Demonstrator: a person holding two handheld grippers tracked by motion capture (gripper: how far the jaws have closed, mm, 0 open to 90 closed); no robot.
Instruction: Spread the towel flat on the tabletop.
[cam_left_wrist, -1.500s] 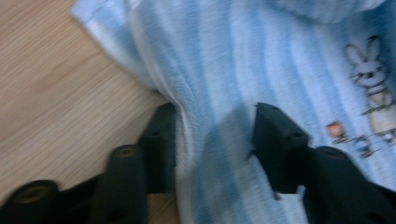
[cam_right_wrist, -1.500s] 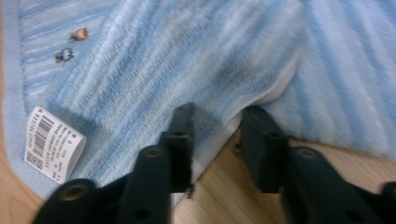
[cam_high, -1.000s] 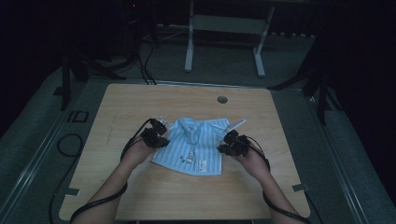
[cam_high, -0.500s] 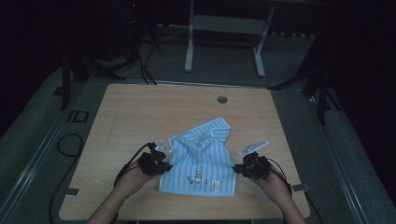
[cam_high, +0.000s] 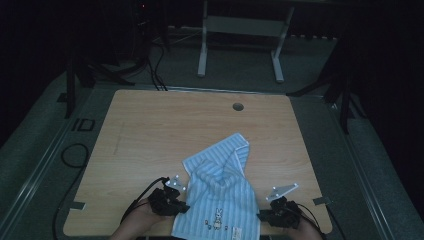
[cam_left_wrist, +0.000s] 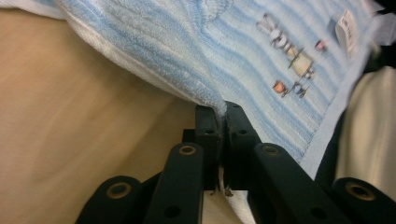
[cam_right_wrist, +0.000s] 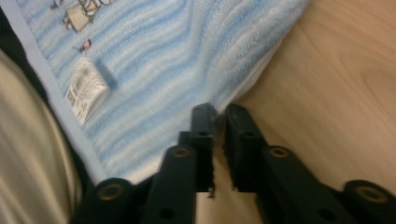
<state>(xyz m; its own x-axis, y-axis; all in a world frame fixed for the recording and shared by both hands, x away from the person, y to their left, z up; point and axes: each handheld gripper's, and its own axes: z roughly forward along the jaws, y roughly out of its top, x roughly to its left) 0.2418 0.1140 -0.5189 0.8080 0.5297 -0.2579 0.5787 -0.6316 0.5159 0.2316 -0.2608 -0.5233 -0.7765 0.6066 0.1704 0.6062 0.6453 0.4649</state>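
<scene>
the left hand-held gripper (cam_high: 170, 201) sits at the near edge of the surface (cam_high: 150, 130), right at the left side of a blue striped towel (cam_high: 220, 195). in the left gripper view, its two black jaws stand almost together with a thin bit of the towel (cam_left_wrist: 261, 60) edge pinched between them. the jaws have just been opening a little, but the cloth is still caught in the narrow gap.

the right hand-held gripper (cam_high: 282, 215) sits at the near right corner of the surface, just beside the right side of the towel. in the right gripper view, its jaws show a small gap between them. the towel (cam_right_wrist: 154, 70) edge lies right at the tips, and the jaws have just been opening a little. it is hard to tell if any cloth is still between them.

the towel lies flat on the surface between the two hand-held grippers. its near end hangs a bit over the near edge, and its far end is folded into a point that leans to the right. a little rabbit picture (cam_high: 218, 216) is stitched near the bottom, and a small white tag (cam_right_wrist: 86, 88) is there too.

a round hole (cam_high: 238, 106) is in the surface near the far edge, well apart from the towel.
</scene>
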